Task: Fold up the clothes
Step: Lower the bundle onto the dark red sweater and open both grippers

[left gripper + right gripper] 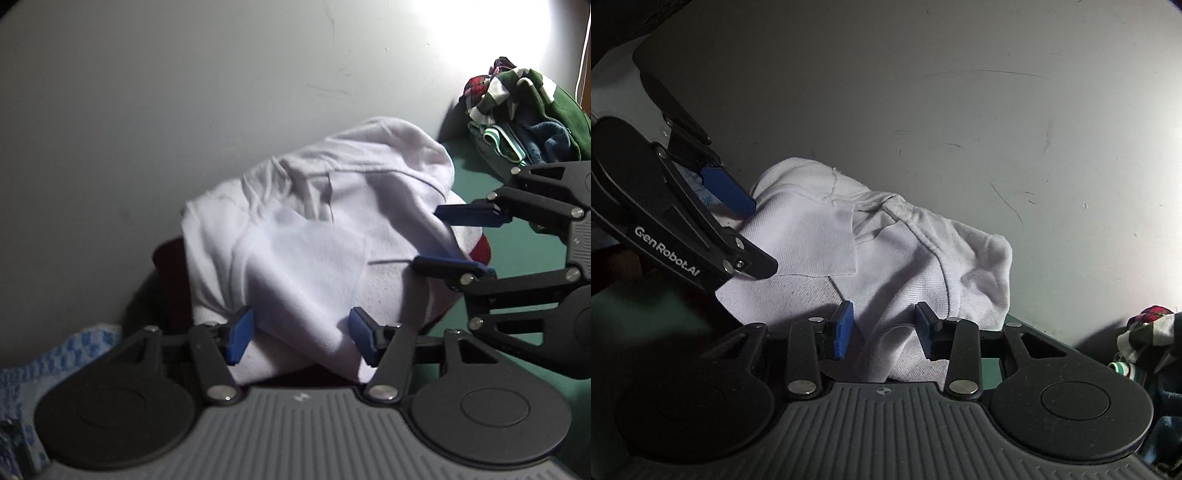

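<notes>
Spread wide around a soft fold, the left gripper (299,338) jaws are straddling the white ribbed-knit garment (314,236) bunched on the green worktop (517,243) against the wall, while, in the right view, the right gripper (884,330) jaws are gaping over its hem, both equally near.

Surface: green tabletop (524,254), against a pale wall.
On it: white garment (317,236); green clothes pile (532,122); blue checked cloth (55,369).
</notes>
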`<state>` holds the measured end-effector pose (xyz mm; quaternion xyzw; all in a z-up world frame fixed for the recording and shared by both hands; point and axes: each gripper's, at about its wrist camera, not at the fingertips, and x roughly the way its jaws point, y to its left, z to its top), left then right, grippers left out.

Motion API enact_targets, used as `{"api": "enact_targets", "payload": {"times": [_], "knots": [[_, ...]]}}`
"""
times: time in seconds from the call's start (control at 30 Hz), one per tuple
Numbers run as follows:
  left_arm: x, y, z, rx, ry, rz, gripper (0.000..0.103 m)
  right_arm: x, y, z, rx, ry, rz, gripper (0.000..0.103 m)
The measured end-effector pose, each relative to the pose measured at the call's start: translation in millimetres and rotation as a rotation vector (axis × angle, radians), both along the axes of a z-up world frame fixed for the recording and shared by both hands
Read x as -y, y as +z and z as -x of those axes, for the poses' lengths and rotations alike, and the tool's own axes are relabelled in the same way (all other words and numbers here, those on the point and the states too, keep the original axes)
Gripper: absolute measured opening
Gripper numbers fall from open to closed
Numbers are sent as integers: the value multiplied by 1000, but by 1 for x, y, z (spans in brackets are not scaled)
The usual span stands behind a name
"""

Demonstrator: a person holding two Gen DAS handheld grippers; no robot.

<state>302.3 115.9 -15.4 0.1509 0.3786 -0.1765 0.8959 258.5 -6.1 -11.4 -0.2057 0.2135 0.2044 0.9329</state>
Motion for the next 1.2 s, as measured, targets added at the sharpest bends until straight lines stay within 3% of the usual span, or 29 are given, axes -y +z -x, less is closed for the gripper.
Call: {"api": "enact_targets", "payload": {"times": [0.1,0.17,0.27,0.37,0.47,0.6,0.67,0.9,1.03,1.2], "knots": [[0,-5,-6,-28,18,12,62,-1,-3,-2,20,-13,14,40],[0,-7,-10,-47,27,30,44,-1,-2,-3,39,-31,11,40],[-3,-3,-9,-49,25,69,27,-4,3,2,66,-27,4,40],[-6,0,-8,-48,21,77,16,-11,5,7,96,11,33,39],[-9,2,-7,-49,17,79,14,-18,7,12,125,49,62,39],[-7,2,-7,-42,14,63,11,-18,-4,0,23,55,51,33],[-5,3,-4,-21,12,47,7,-16,-4,-3,2,44,11,3],[-18,24,6,46,7,18,6,-13,20,5,17,80,-88,2],[-21,21,6,40,-4,-24,6,-16,18,11,12,119,-50,2],[-15,-8,0,-7,-13,-81,7,-26,-8,-7,-40,123,36,3]]}}
